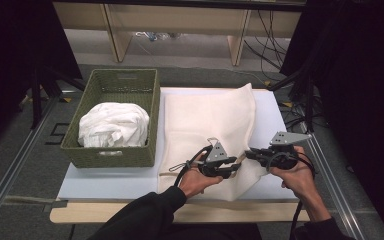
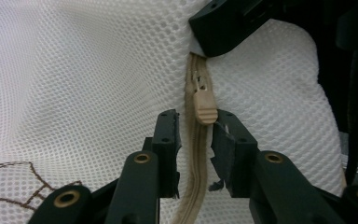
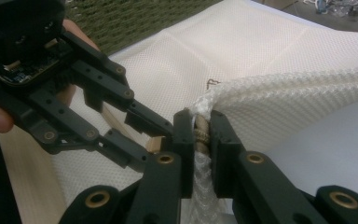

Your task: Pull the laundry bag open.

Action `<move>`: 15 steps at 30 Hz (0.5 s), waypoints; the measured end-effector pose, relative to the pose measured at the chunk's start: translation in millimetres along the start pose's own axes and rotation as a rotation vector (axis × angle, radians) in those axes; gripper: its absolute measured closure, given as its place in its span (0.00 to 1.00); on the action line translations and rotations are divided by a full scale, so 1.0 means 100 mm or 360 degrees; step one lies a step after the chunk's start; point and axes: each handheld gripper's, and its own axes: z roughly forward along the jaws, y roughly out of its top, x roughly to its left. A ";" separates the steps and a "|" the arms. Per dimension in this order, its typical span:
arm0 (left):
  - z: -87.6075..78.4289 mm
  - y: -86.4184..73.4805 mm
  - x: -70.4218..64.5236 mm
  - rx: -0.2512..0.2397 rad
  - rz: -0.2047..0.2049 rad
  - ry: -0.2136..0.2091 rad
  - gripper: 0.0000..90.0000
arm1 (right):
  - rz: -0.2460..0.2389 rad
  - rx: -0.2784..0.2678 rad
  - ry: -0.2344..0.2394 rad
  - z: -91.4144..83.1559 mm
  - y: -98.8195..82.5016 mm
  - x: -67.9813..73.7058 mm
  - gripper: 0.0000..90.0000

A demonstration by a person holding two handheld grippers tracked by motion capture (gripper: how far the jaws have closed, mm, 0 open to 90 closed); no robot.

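Mesh bag [image 1: 207,125]: our right tool [image 3: 199,122] clamps the zipper end [image 3: 200,133]; left tool [image 2: 196,128], unclenched, should pinch the pull tab [image 2: 204,105] squarely.

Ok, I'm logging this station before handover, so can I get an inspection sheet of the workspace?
Surface: white board on a wooden table edge, bare at front left.
Job's things: cream mesh bag lying flat, beige zipper with its pull between the left jaws.
Clutter: green basket at left holding white cloth.
Grippers: left hand-held gripper open around the zipper pull; right hand-held gripper shut on the bag's zipper edge.
Cables: one trails from each gripper; more lie on the floor at far right.
Surroundings: wooden shelf legs behind, dark drapes at the sides.
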 end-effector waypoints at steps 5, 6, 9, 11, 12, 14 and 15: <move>-0.01 0.03 -0.02 -0.0001 0.0006 -0.0022 0.80 | -0.0010 0.0010 0.0001 0.02 0.00 0.01 0.93; -0.01 0.03 -0.01 -0.0005 0.0011 -0.0031 0.80 | -0.0021 0.0009 -0.0004 0.02 0.00 0.01 0.93; -0.02 0.03 0.01 0.0001 0.0007 -0.0025 0.84 | -0.0051 0.0001 -0.0011 0.02 0.00 0.01 0.93; -0.02 0.03 0.00 0.0004 -0.0033 -0.0010 0.89 | -0.0051 0.0007 0.0008 0.03 0.00 0.01 0.93; -0.02 0.04 0.00 0.0003 -0.0014 -0.0013 0.90 | -0.0039 0.0014 -0.0005 0.03 0.00 0.02 0.93; -0.04 0.05 0.00 0.0007 0.0003 0.0002 0.91 | -0.0064 0.0010 -0.0007 0.03 0.01 0.02 0.93; -0.04 0.05 -0.01 0.0009 -0.0011 0.0005 0.91 | -0.0063 0.0007 -0.0003 0.04 0.01 0.02 0.93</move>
